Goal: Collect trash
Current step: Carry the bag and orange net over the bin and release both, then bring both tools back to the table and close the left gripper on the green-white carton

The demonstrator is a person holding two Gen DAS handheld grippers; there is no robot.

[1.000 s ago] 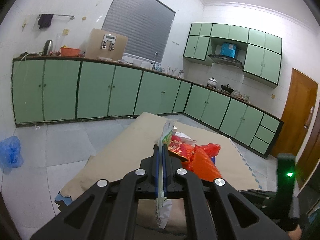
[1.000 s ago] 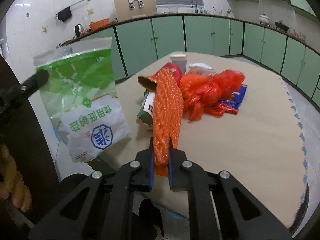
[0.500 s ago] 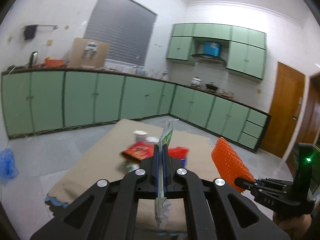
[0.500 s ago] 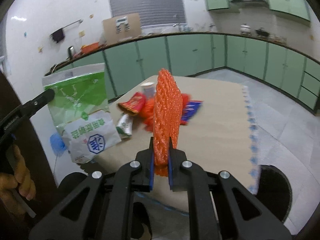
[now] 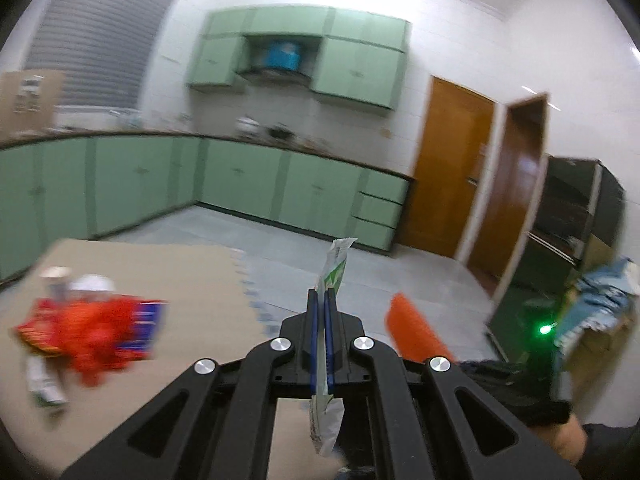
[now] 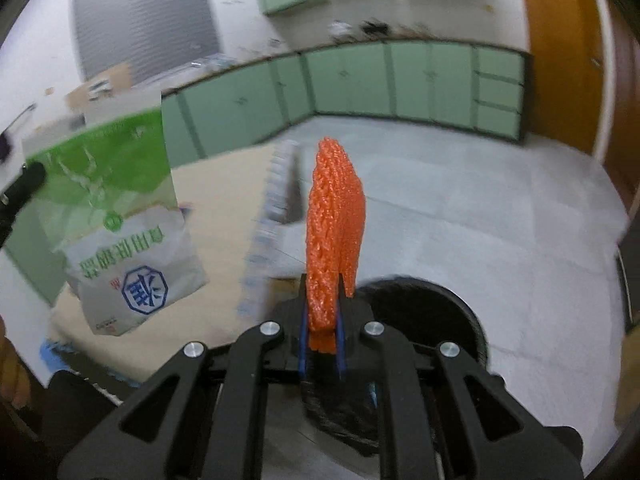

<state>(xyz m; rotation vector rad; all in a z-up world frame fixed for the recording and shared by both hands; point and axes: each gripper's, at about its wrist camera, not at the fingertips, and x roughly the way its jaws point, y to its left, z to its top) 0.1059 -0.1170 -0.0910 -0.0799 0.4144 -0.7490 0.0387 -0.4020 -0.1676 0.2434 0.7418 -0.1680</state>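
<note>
- Both views are swinging to the right, away from the trash pile and toward the doors, and a dark round bin is now coming into sight low in the right view.
- The left hand-held gripper (image 5: pixel 321 312) is squeezing tight on the green and white bag (image 5: pixel 329 364), which is standing thin and edge-on between its two fingers.
- The right hand-held gripper (image 6: pixel 322 320) is pinching the bottom of the orange net (image 6: pixel 335 232), and the net is sticking straight up.
- The dark bin (image 6: pixel 432 320) is sitting on the floor just under and behind the right hand-held gripper, partly hidden by it.
- The green and white bag is hanging off to the left in the right view, over the edge of the brown surface (image 6: pixel 224 208), not over the bin yet.
- The rest of the trash (image 5: pixel 96 332), red and orange bits and a small cup, is lying far off on the left of the surface.
- The net is tall and floppy, so if it is let go too early it could tip and fall on the floor beside the bin.
- The bag is light and wide, so it could float past the bin or catch on the rim.
- Everything is blurry from fast moving, so aiming could be off.
</note>
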